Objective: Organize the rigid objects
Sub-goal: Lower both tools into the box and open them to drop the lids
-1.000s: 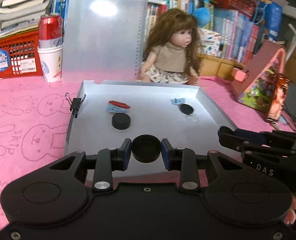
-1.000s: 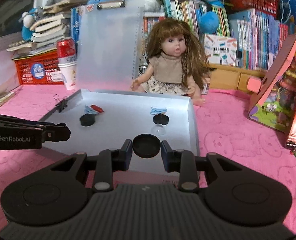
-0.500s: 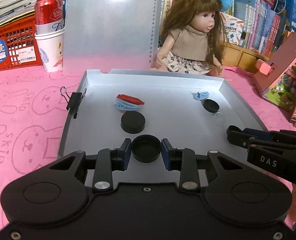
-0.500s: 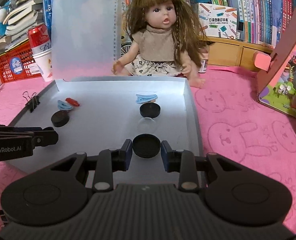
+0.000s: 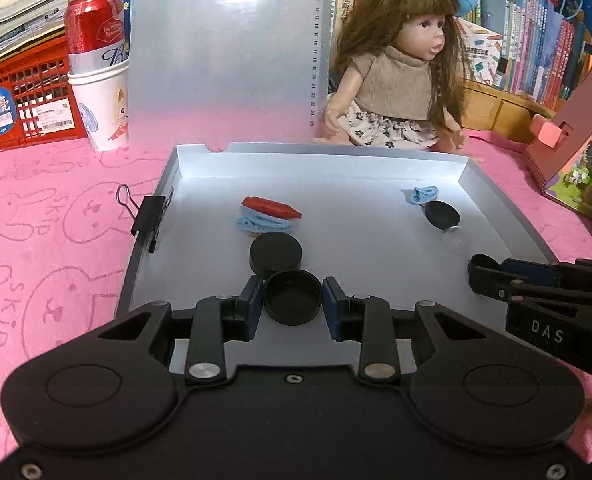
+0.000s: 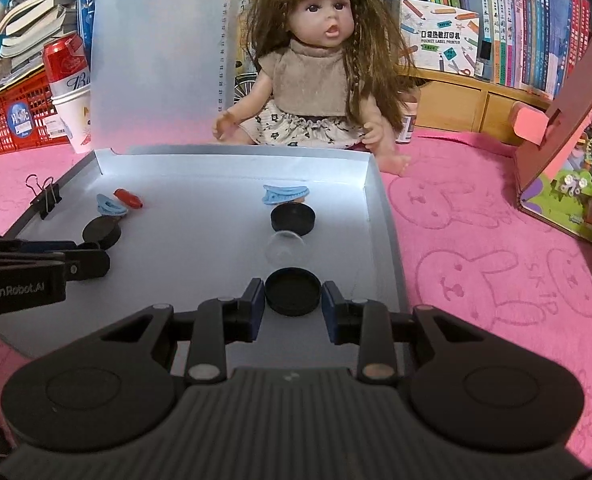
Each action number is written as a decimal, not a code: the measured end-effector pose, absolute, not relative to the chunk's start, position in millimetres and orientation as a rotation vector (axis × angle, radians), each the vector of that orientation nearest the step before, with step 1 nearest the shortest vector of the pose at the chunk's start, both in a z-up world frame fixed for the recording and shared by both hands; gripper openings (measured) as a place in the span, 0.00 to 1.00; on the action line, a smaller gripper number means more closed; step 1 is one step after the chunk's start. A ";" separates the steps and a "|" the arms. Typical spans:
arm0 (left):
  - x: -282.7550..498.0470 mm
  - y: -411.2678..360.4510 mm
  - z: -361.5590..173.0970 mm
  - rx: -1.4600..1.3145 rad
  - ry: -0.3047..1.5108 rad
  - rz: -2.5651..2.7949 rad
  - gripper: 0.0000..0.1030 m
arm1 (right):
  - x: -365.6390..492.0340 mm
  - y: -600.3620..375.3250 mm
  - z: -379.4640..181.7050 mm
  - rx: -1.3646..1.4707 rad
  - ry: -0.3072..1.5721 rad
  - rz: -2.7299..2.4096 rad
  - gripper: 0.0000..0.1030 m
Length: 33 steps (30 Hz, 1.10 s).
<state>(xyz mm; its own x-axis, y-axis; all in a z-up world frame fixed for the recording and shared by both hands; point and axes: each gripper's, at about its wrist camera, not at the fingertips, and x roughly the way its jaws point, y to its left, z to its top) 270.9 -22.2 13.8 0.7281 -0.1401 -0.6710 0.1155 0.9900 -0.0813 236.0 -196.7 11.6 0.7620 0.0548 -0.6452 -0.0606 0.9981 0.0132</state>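
A grey shallow tray lies on the pink cloth. My left gripper is shut on a black round cap low over the tray's near left part, just behind a second black cap that lies beside a red and a blue hair clip. My right gripper is shut on another black cap over the near right part. Ahead of it sit a clear dome, a black cap and a blue clip. Each gripper shows at the edge of the other's view.
A black binder clip grips the tray's left wall. A doll sits behind the tray beside an upright translucent lid. A can in a paper cup and a red crate stand at back left, a pink toy house at right.
Both grippers have moved forward and down over the tray, each still holding its cap. The left one now sits right behind the loose black cap. Things in the tray have not moved.
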 end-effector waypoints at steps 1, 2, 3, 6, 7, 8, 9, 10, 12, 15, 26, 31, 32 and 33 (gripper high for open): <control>271.8 -22.1 14.0 -0.036 0.743 -0.140 0.30 | 236.6 -196.4 11.9 -0.010 0.703 0.065 0.35; 272.2 -22.5 14.2 -0.036 0.743 -0.141 0.30 | 237.3 -196.1 12.2 -0.011 0.705 0.067 0.35; 272.1 -22.8 14.2 -0.035 0.743 -0.142 0.30 | 237.6 -196.1 12.2 -0.010 0.706 0.067 0.35; 271.3 -23.8 14.1 -0.030 0.740 -0.146 0.30 | 237.1 -195.9 12.2 -0.014 0.705 0.068 0.36; 270.2 -24.2 14.4 -0.029 0.739 -0.148 0.30 | 236.9 -196.0 12.3 -0.014 0.703 0.068 0.42; 268.7 -24.4 15.0 -0.030 0.736 -0.150 0.31 | 236.0 -196.1 12.9 -0.011 0.700 0.069 0.42; 267.1 -24.2 16.1 -0.030 0.732 -0.155 0.32 | 235.2 -196.5 13.6 -0.008 0.696 0.069 0.43; 265.2 -24.4 17.5 -0.028 0.727 -0.162 0.39 | 233.9 -196.7 14.6 -0.005 0.692 0.068 0.50; 261.4 -24.7 20.9 -0.022 0.713 -0.167 0.45 | 231.1 -197.7 17.1 0.002 0.680 0.074 0.55; 253.0 -24.8 27.8 -0.008 0.690 -0.182 0.51 | 224.7 -198.4 21.9 0.007 0.661 0.079 0.60; 207.1 -13.6 52.3 -0.019 0.609 -0.232 0.78 | 185.3 -201.0 43.9 0.007 0.570 0.128 0.79; 181.1 -9.2 59.9 -0.024 0.575 -0.261 0.81 | 162.6 -202.7 52.1 0.002 0.533 0.162 0.82; 176.1 -8.4 60.7 -0.025 0.572 -0.268 0.81 | 157.7 -202.6 53.6 -0.001 0.526 0.169 0.82; 171.3 -7.4 61.1 -0.026 0.571 -0.274 0.81 | 153.6 -202.3 54.7 -0.005 0.519 0.174 0.83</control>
